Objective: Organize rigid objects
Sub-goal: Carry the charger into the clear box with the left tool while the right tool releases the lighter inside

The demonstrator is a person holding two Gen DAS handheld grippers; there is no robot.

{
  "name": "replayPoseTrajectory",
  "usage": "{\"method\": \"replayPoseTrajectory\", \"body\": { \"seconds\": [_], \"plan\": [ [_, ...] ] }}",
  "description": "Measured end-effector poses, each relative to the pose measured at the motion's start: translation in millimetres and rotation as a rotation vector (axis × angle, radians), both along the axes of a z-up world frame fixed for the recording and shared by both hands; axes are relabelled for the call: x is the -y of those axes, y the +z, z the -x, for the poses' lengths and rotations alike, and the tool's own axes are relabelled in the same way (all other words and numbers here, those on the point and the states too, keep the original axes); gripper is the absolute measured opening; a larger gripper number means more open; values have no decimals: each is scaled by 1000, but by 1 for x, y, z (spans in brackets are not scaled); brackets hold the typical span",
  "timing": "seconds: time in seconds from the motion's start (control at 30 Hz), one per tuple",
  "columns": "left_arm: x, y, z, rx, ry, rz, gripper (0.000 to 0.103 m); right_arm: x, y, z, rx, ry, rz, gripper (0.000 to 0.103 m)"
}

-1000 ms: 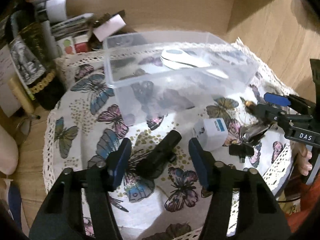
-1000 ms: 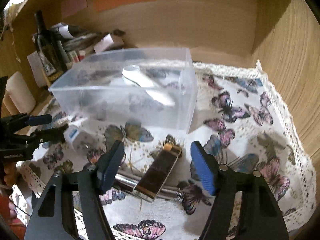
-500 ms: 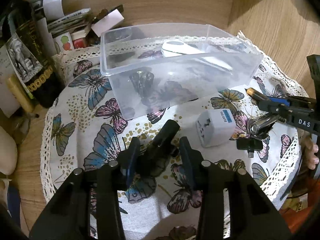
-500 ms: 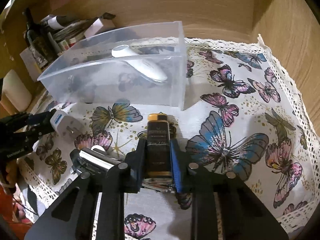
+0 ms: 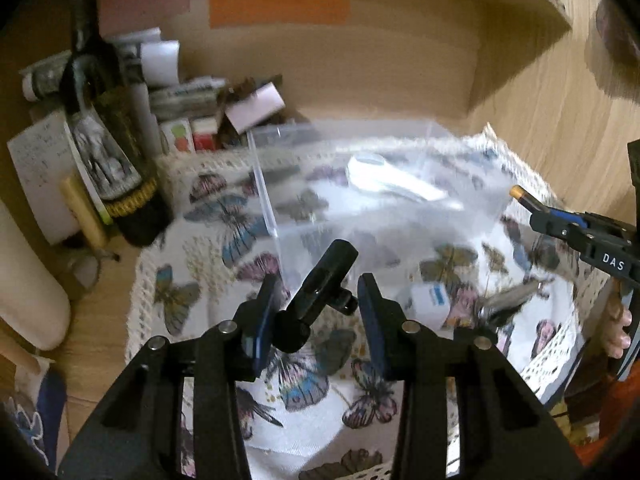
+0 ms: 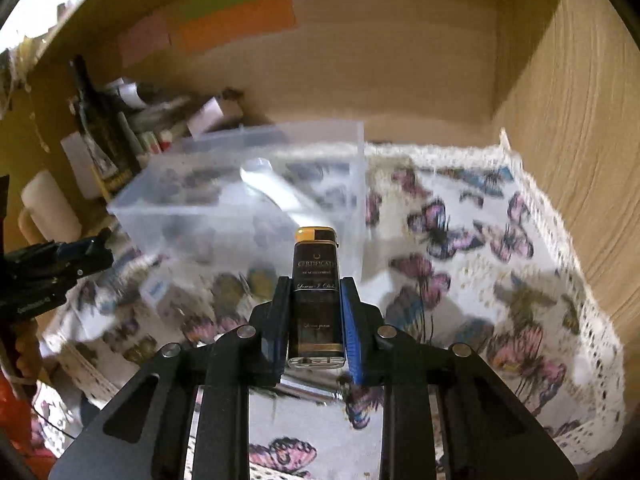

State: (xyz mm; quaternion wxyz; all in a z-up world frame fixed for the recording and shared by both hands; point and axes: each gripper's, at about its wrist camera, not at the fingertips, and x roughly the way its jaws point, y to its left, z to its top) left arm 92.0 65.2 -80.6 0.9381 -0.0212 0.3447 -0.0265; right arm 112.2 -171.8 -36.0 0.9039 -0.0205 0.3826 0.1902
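Observation:
My left gripper (image 5: 318,300) is shut on a black cylindrical object (image 5: 320,288) and holds it above the butterfly cloth, in front of the clear plastic bin (image 5: 360,184). My right gripper (image 6: 314,300) is shut on a dark flat lighter with a gold cap (image 6: 316,280), raised off the cloth near the bin (image 6: 240,200). A white device (image 6: 272,188) lies inside the bin. The right gripper also shows at the right in the left wrist view (image 5: 560,224), and the left gripper shows at the left in the right wrist view (image 6: 80,256).
A white plug adapter (image 5: 428,300) and a silver metal object (image 5: 504,300) lie on the butterfly cloth (image 6: 500,280). A dark wine bottle (image 5: 108,140), papers and small boxes crowd the back left. Wooden walls close the back and right.
Both grippers closed on their objects and lifted them off the cloth: the left with the black cylinder, the right with the lighter. Both views now look higher toward the bin.

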Motion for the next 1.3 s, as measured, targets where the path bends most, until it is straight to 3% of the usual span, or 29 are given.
{"method": "replayPoseTrajectory", "body": {
  "seconds": [0.33,0.6,0.93,1.3],
  "plan": [
    [-4,38,-17,110,37,17,40,-14,42,-22,143,28,-37,21],
    [-7,48,-50,117,44,30,40,-44,58,-45,199,84,-21,21],
    [3,25,-94,17,24,21,40,-89,21,-83,99,171,65,21],
    [8,-5,-120,-71,14,17,40,-103,-20,-106,-38,192,110,21]
  ]
}}
